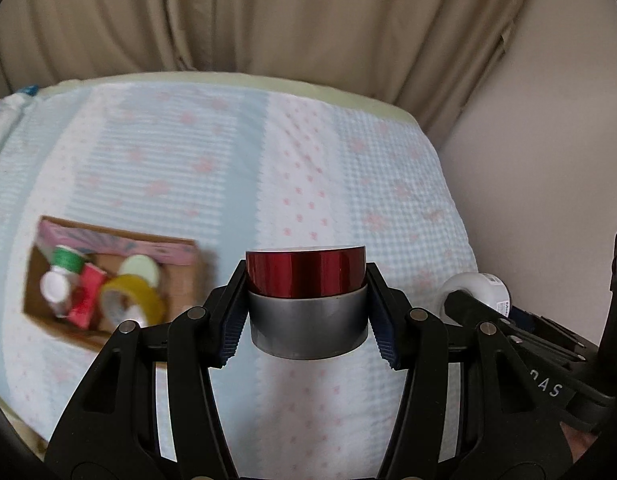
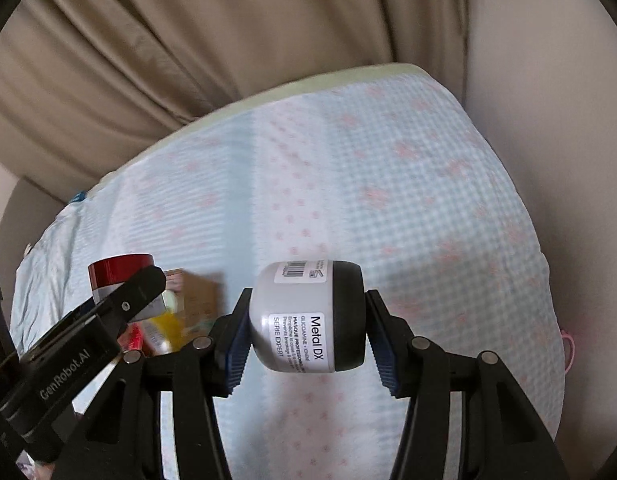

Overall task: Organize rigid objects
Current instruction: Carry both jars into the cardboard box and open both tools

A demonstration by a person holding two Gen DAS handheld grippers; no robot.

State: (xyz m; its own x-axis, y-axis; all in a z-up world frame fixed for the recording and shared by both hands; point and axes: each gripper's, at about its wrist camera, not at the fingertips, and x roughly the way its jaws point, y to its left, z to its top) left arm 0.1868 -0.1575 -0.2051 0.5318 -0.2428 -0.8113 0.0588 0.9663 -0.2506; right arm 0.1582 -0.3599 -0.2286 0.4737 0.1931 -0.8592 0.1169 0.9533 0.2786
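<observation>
My left gripper (image 1: 306, 304) is shut on a round tin (image 1: 306, 300) with a shiny red lid and a silver body, held above the bed. My right gripper (image 2: 308, 320) is shut on a grey jar with a black lid (image 2: 308, 316), labelled Metal DX, held on its side. The jar also shows at the right of the left wrist view (image 1: 474, 292). The tin shows at the left of the right wrist view (image 2: 122, 276). An open cardboard box (image 1: 108, 280) lies on the bed to the left, below the left gripper.
The box holds a yellow tape roll (image 1: 132, 298), a green-capped item (image 1: 68, 258), a white-capped bottle (image 1: 54, 290), a red item (image 1: 86, 294) and a pale round lid (image 1: 140, 270). A blue and pink patterned bedcover (image 1: 308, 160) spreads ahead. Beige curtains (image 1: 228, 12) hang behind.
</observation>
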